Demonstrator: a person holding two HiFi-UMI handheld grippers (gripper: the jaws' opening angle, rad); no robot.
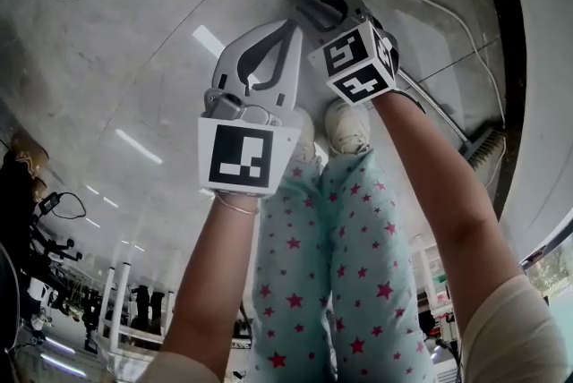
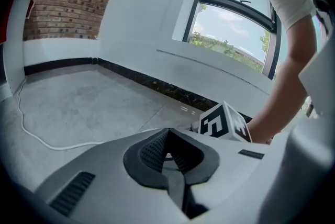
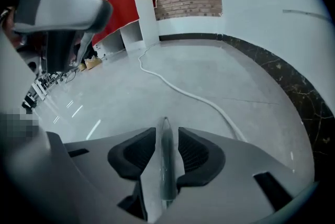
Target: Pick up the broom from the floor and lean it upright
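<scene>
Grey-handled bristle broom (image 1: 482,148) lies flat on the glossy grey stone floor (image 1: 107,32). Your right gripper (image 3: 166,130) straddles its handle (image 3: 166,165), jaws half apart, not clamping. Left gripper (image 2: 167,133) closed, empty.

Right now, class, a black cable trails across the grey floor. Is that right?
Not quite. The cable is white, not black. It does trail across the grey floor, as the right gripper view shows.
</scene>
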